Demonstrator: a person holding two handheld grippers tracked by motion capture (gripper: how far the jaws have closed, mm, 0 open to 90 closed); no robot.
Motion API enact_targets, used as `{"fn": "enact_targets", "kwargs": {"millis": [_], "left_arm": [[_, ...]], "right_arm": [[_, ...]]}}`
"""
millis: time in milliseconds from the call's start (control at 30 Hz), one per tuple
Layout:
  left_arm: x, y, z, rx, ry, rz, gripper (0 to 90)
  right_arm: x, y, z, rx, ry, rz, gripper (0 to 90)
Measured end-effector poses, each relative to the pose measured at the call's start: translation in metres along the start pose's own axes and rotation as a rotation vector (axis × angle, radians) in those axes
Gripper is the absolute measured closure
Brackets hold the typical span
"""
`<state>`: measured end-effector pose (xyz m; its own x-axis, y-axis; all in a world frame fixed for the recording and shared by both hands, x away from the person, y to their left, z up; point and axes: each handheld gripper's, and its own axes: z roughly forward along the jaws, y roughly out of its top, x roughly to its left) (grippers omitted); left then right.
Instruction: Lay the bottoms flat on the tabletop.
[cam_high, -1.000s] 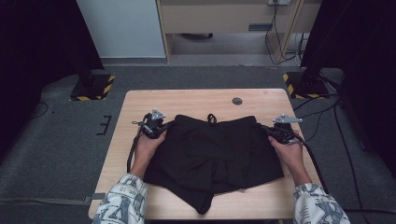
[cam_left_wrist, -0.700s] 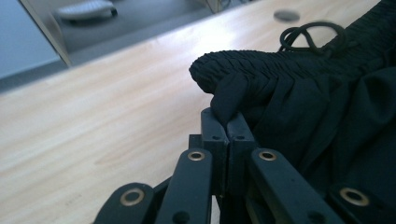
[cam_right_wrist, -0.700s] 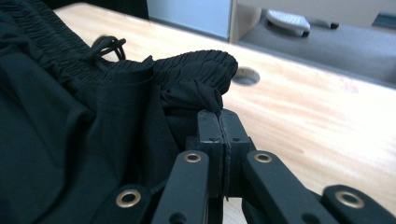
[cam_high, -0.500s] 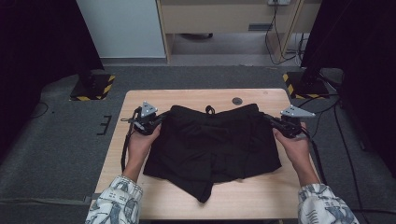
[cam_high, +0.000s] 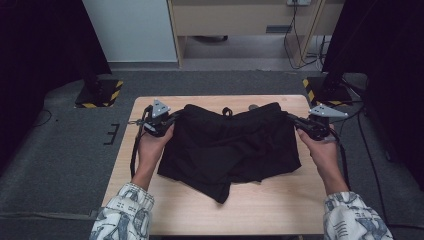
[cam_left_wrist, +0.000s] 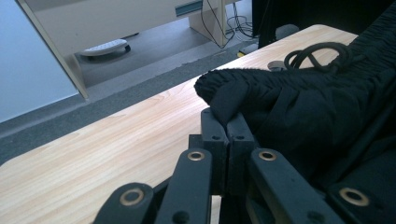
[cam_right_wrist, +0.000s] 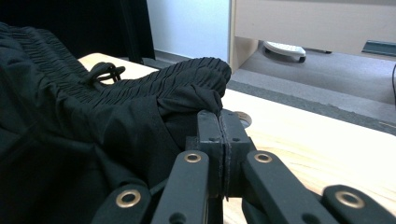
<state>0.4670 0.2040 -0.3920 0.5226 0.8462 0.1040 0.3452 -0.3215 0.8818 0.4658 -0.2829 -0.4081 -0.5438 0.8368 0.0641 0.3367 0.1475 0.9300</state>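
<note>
One pair of black shorts (cam_high: 230, 145), of soft matte fabric with a ribbed, gathered waistband, spans between two tongs over a pale wood-grain tabletop (cam_high: 270, 205). The left tongs (cam_high: 170, 120) pinch one waistband corner; the right tongs (cam_high: 295, 121) pinch the other. One looped black drawstring (cam_high: 227, 111) sits midway between them. The legs drape from the tongs toward the person, lying on the wood.

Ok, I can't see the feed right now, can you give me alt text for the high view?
Two hands hold black shorts by the waistband corners above a wooden table, the left tool shut on the left corner and the right tool shut on the right. The legs drape toward the person, and a drawstring loop sits mid-waistband.
</note>
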Motion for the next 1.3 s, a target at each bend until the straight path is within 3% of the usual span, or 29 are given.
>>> {"fn": "enact_targets", "kwargs": {"millis": [67, 500, 833, 1133, 1300], "left_arm": [[0.002, 0.001, 0.001, 0.006, -0.002, -0.015, 87.9], [0.005, 0.004, 0.006, 0.039, -0.009, -0.013, 87.3], [0.011, 0.014, 0.008, 0.035, 0.0, -0.025, 87.6], [0.021, 0.031, 0.032, 0.041, 0.005, -0.038, 88.1], [0.025, 0.035, 0.053, 0.068, 0.003, -0.035, 88.0]], "right_arm": [[-0.002, 0.002, 0.002, 0.007, -0.008, 0.004, 89.2], [-0.002, 0.006, 0.004, 0.02, -0.02, 0.017, 89.1], [-0.006, 0.017, 0.007, 0.028, -0.023, 0.017, 89.1], [-0.018, 0.029, 0.015, 0.021, -0.024, 0.038, 89.1], [-0.033, 0.029, 0.03, 0.064, -0.051, 0.029, 89.1]]}}
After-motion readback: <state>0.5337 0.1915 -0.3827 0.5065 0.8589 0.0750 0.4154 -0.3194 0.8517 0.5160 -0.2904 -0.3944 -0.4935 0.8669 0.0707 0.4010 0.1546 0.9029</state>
